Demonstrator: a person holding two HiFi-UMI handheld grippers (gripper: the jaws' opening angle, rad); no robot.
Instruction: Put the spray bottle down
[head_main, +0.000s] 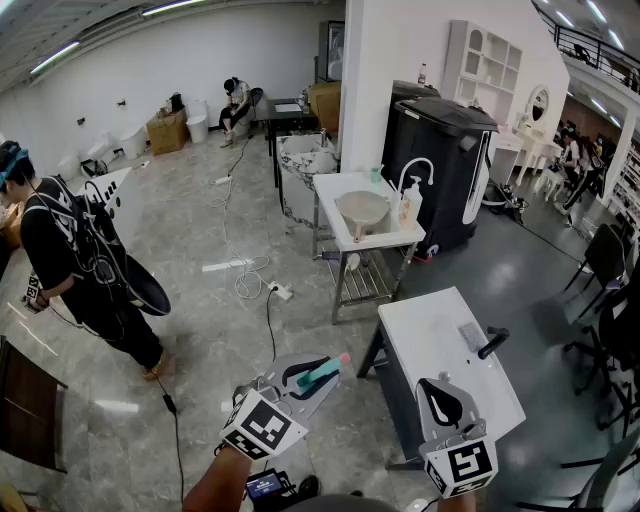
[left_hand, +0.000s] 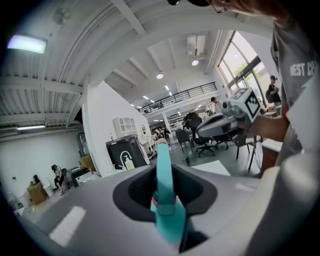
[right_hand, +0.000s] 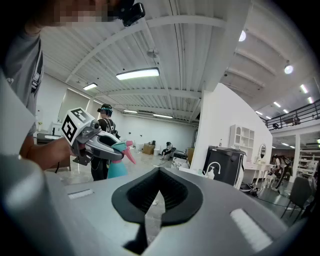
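1. Head view: my left gripper (head_main: 312, 380) comes up from the bottom edge on my forearm (head_main: 215, 485). It is angled toward the upper right and tipped a little downward.
2. Its jaws are clamped on the teal spray bottle (head_main: 322, 374), and the bottle's pink nozzle tip pokes out past them. The bottle hangs in the air over the grey floor (head_main: 200, 330), just left of the white table (head_main: 430, 330) and not touching it.
3. In the same view my right gripper (head_main: 440, 395) is held out over the near end of that table. It points away from me, close to level, with its marker cube (head_main: 465, 463) nearest me. Its jaws stand together with nothing in them.
4. Left gripper view: my dark pads press on both sides of the bottle. It runs up the middle of the frame with the pink tip at the top.
5. Beyond the bottle, to the right, my right gripper floats in the air with my right hand (left_hand: 267, 129) wrapped behind it.
6. Right gripper view: my jaws meet, leaving only a thin slit, and nothing sits between them.
7. To the left I see my left gripper side-on and roughly level, gripping the upper part of the bottle. The teal body hangs below the jaws and the pink nozzle points right. A person in black (right_hand: 98, 167) stands behind it.
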